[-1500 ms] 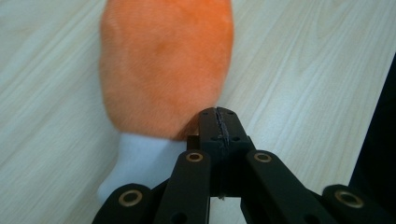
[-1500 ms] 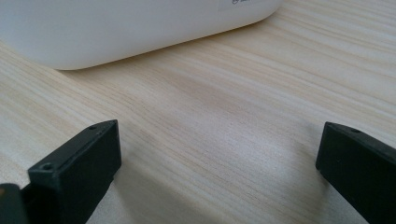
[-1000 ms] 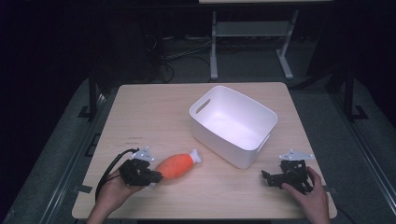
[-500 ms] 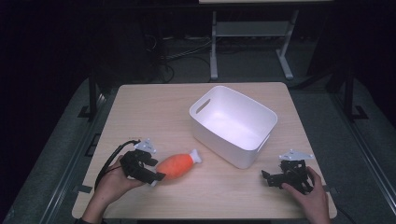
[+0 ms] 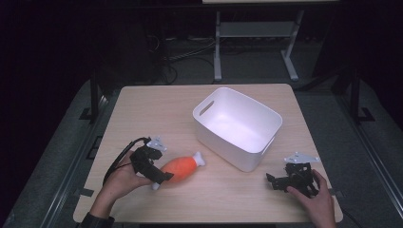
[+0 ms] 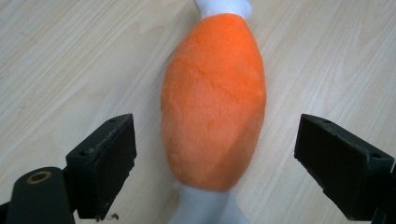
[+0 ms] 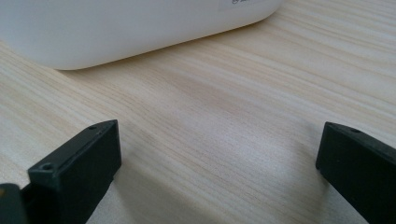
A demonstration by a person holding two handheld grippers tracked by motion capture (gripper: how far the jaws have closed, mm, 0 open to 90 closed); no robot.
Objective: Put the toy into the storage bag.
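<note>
While the left tool (image 5: pixel 159 172) sits at the near-left of the table (image 5: pixel 157 109), its jaws have just been opening and now stand spread wide. The toy (image 6: pixel 214 100), an orange plush with white ends, lies between them, lengthwise along their line. Pads clear on both sides, wood showing in each gap. So nothing is pinched yet.

Toy flat on the table, just left of the bin (image 5: pixel 237 126), one white end pointing toward it. In the high view my left tool comes at it from the far end, over the other white tip. I judge that approach sensible: jaws straddle the fat orange middle across its narrow width, where the plush will give and hold. A grip on a thin white end would likely let it droop or slip.

Bin is white, open-topped, standing on the table right of centre, turned at an angle. Probably the place for the toy, being the one container at hand.

Right tool (image 5: pixel 278 182) rests low at the near-right corner, jaws spread, bare wood between them, bin wall (image 7: pixel 130 28) ahead of it. I read it as parked out of the way, or ready to steady the bin.

Next, as I judge: close on the orange part, then lift.
</note>
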